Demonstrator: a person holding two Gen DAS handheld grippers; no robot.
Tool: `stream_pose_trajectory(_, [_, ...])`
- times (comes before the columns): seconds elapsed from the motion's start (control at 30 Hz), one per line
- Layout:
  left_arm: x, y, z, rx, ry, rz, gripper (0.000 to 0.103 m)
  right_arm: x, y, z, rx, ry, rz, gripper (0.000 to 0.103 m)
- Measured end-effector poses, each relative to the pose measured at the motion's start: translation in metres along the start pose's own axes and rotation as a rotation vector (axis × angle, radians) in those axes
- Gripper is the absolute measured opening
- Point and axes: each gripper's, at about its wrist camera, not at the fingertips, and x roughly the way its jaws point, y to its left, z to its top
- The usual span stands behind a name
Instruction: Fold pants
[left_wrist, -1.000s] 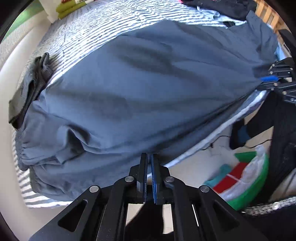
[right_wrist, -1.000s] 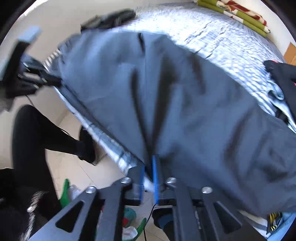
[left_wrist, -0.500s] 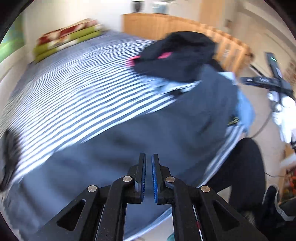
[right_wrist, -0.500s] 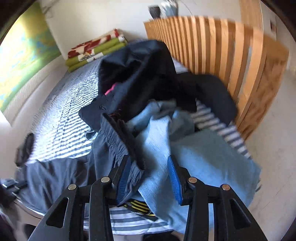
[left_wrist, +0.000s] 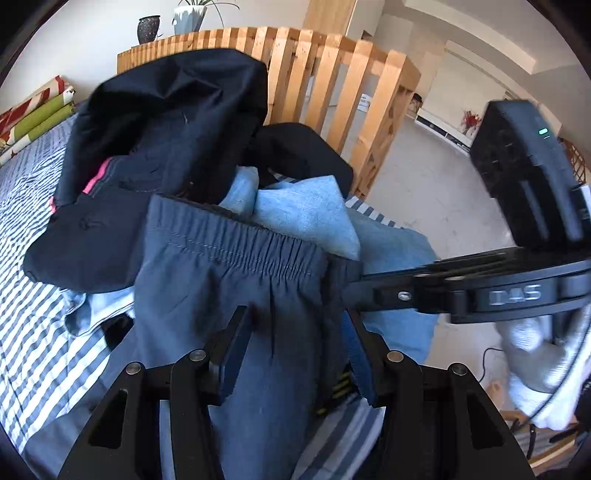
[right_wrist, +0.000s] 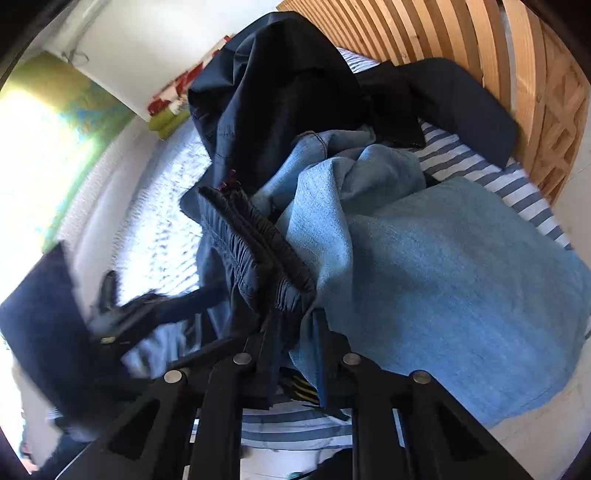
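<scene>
Your left gripper (left_wrist: 295, 347) jaws apart over pants (left_wrist: 236, 295) waistband; right gripper (right_wrist: 291, 332) clamps waistband. Risk: snagging jeans (right_wrist: 424, 258) beneath.

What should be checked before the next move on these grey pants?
1. Left gripper ready to grasp: ok. Its jaws are open, with the pants fabric between them.
2. Right gripper firmly on the waistband: cannot tell. Fabric sits between its jaws, but whether they clamp it is unclear.
3. Waistband flat: not ok, it is bunched.
4. Pants clear of other clothes: not ok. The waistband end rests against the light blue jeans and the dark garment.
5. Free folding space on the striped bedspread: ok, bare stripes show beside the pile.
</scene>
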Motion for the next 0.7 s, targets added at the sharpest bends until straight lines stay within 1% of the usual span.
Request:
stream_pose_trajectory(0.03, [0.003,0.004,-0.002,-0.010,0.004,0.001,0.039,0.000,-0.002,0.001,0.002,-0.001,0.004,0.014])
stream_pose_trajectory(0.07, [0.008,0.006,-0.002,-0.024,0.008,-0.003,0.025,0.000,-0.003,0.001,0.001,-0.003,0.007,0.013])
stream_pose_trajectory(0.1, [0.012,0.008,-0.002,-0.029,0.007,-0.006,0.018,0.001,-0.004,0.002,-0.001,-0.001,0.011,0.013])
stream_pose_trajectory(0.13, [0.012,0.008,-0.003,-0.026,-0.004,-0.013,0.017,0.002,-0.004,0.003,-0.004,0.001,0.013,0.013])
stream_pose_trajectory(0.2, [0.010,0.007,-0.006,-0.028,-0.024,-0.025,0.006,0.003,-0.005,0.005,-0.006,0.005,0.022,0.013])
stream_pose_trajectory(0.27, [0.004,0.005,-0.009,-0.036,-0.044,-0.056,0.005,0.003,-0.004,0.005,-0.014,0.005,0.034,0.013])
stream_pose_trajectory(0.3, [-0.001,0.002,-0.011,-0.034,-0.062,-0.087,0.005,0.002,-0.005,0.005,-0.018,0.005,0.046,0.013])
stream_pose_trajectory(0.33, [-0.004,-0.003,-0.012,-0.026,-0.073,-0.123,0.005,0.001,-0.006,0.004,-0.021,0.003,0.055,0.013])
stream_pose_trajectory(0.37, [-0.006,-0.010,-0.014,-0.001,-0.078,-0.144,0.005,0.000,-0.007,0.003,-0.029,0.002,0.059,0.013])
stream_pose_trajectory(0.47, [0.002,-0.025,-0.016,0.047,-0.066,-0.127,0.005,-0.004,-0.008,0.003,-0.064,-0.003,0.044,0.013])
stream_pose_trajectory(0.53, [0.008,-0.023,-0.016,0.059,-0.056,-0.077,0.008,-0.011,-0.012,0.006,-0.079,-0.016,0.034,0.014])
stream_pose_trajectory(0.57, [0.010,-0.022,-0.018,0.048,-0.052,-0.083,0.008,-0.015,-0.014,0.009,-0.074,-0.021,0.048,0.015])
stream_pose_trajectory(0.6, [0.011,-0.022,-0.018,0.043,-0.046,-0.104,0.009,-0.018,-0.016,0.012,-0.065,-0.024,0.067,0.016])
stream_pose_trajectory(0.63, [0.012,-0.020,-0.019,0.047,-0.041,-0.112,0.011,-0.022,-0.018,0.016,-0.057,-0.028,0.095,0.024])
stream_pose_trajectory(0.67, [0.014,-0.020,-0.019,0.063,-0.034,-0.113,0.017,-0.024,-0.017,0.019,-0.058,-0.033,0.110,0.029])
stream_pose_trajectory(0.7, [0.016,-0.022,-0.020,0.075,-0.033,-0.109,0.025,-0.025,-0.013,0.024,-0.071,-0.042,0.117,0.037])
